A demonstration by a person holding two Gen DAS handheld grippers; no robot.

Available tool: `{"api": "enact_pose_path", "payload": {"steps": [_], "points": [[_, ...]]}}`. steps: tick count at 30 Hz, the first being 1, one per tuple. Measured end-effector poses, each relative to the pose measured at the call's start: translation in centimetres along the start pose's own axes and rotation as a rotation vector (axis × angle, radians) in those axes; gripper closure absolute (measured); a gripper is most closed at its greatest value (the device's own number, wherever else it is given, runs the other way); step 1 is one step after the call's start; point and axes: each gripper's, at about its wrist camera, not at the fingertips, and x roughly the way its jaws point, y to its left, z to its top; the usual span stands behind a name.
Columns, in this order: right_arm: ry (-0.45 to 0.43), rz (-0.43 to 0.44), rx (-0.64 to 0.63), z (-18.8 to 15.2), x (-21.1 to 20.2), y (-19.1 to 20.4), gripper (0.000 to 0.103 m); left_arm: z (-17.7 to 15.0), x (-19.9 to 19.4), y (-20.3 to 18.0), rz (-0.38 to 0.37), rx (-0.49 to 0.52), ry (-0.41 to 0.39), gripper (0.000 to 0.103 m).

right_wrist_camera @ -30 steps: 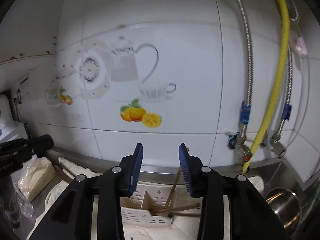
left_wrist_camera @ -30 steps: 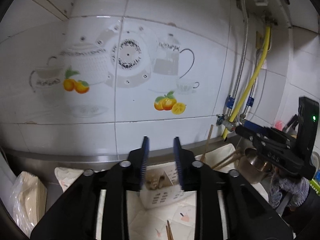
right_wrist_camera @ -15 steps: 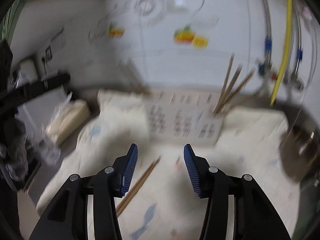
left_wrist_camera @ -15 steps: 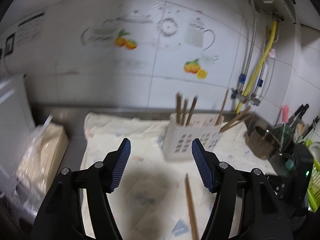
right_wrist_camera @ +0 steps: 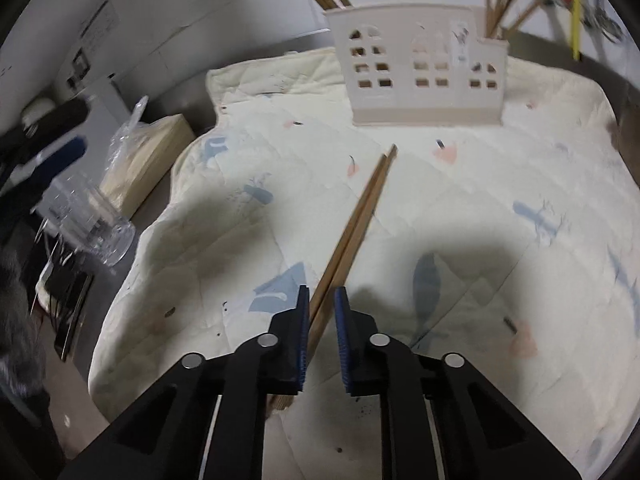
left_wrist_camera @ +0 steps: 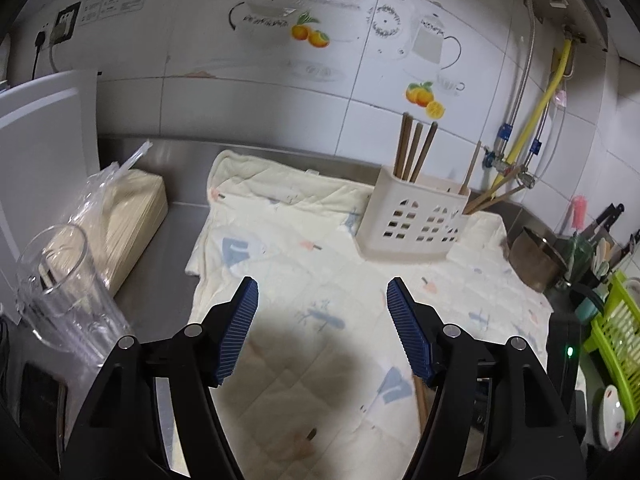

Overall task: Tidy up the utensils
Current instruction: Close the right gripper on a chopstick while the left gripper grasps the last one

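Note:
A white slotted utensil holder [left_wrist_camera: 414, 218] stands at the back of a cream cloth [left_wrist_camera: 288, 240], with brown chopsticks [left_wrist_camera: 416, 148] upright in it. It also shows in the right wrist view [right_wrist_camera: 424, 76]. A pair of wooden chopsticks [right_wrist_camera: 356, 220] lies on the cloth, pointing at the holder. My right gripper [right_wrist_camera: 322, 300] is low over their near end, jaws narrowed around them with a small gap left. My left gripper [left_wrist_camera: 322, 292] is wide open and empty above the cloth; part of a chopstick [left_wrist_camera: 420, 400] shows by its right finger.
A clear glass [left_wrist_camera: 60, 292] and a bagged stack of paper [left_wrist_camera: 128, 208] sit left of the cloth. A steel pot [left_wrist_camera: 538, 258] and a green rack [left_wrist_camera: 612, 332] stand at the right. Hoses [left_wrist_camera: 532, 128] run down the tiled wall.
Both grippers pulled back from the wall and tilted down to the cloth. The left gripper opened wide. The right gripper dropped over the loose chopsticks and narrowed around them.

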Motion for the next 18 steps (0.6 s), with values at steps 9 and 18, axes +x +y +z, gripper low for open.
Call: {"api": "enact_pose_path", "payload": {"steps": [9,18], "points": [[0.024,0.001,0.086,0.3,1.4,-0.2,0.095,-1.0,0.6,1.3,0.001,-0.032,0.028,0.036],[0.047,-0.027,0.107,0.8,2.1,0.2,0.095,-1.7,1.1,1.9,0.004,-0.048,0.05,0.036]]}}
